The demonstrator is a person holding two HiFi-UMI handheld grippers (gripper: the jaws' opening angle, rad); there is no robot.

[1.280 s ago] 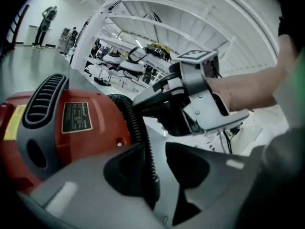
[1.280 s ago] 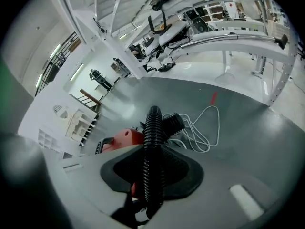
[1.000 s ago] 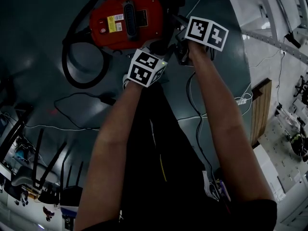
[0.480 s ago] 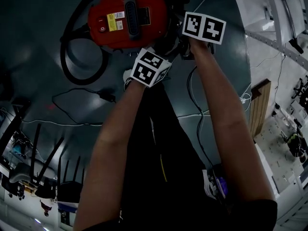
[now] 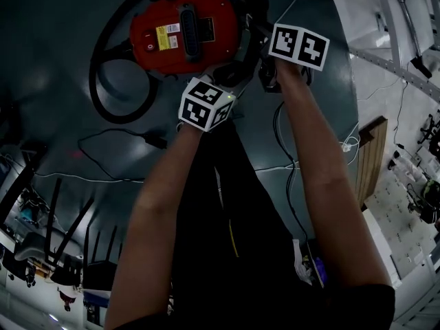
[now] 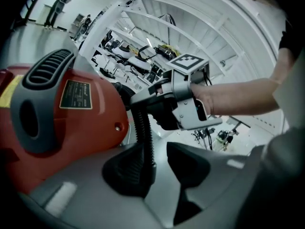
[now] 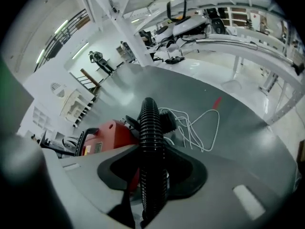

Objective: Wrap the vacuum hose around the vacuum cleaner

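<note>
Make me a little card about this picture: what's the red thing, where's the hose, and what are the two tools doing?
red thing: vacuum cleaner on the grey floor
hose: black, ribbed, looped beside the cleaner
left tool: jaws have just been opening; hose between them, touching one pad only
right tool: jaws have just been closing; pads press the hose
</note>
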